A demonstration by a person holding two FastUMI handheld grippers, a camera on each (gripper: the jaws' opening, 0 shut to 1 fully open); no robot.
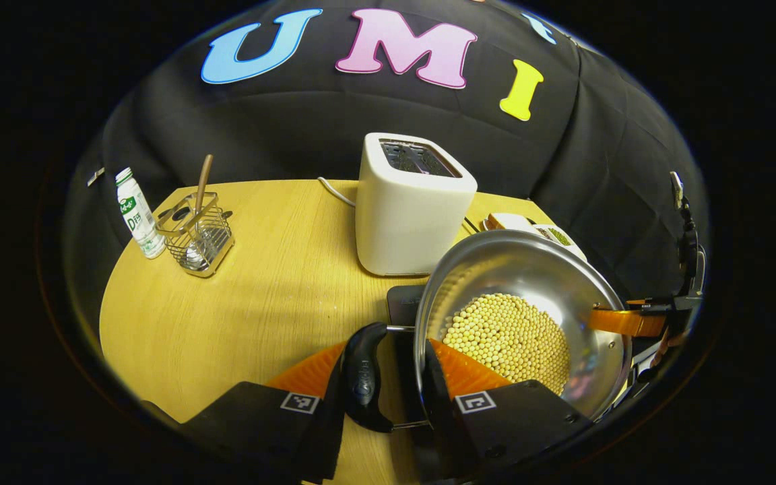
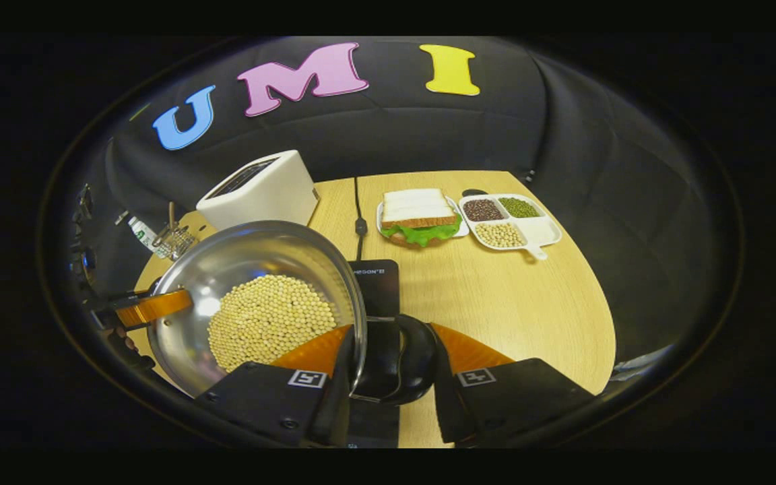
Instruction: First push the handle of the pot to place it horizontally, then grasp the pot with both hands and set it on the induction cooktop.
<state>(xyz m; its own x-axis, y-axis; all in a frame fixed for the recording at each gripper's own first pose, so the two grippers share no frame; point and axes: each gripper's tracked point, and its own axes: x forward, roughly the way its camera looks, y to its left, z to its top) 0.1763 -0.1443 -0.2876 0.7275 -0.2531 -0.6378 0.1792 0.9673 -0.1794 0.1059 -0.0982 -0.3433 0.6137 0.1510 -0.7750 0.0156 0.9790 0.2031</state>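
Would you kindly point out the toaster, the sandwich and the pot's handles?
toaster [image 1: 409,222], left gripper view, front face.
sandwich [image 2: 417,206], right gripper view, top bread slice.
left handle [image 1: 364,384], left gripper view, middle of grip.
right handle [image 2: 398,360], right gripper view, middle of grip.

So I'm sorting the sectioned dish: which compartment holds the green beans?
On the divided tray, the far right compartment holds the green beans; dark red beans lie left of it and pale yellow beans nearer.
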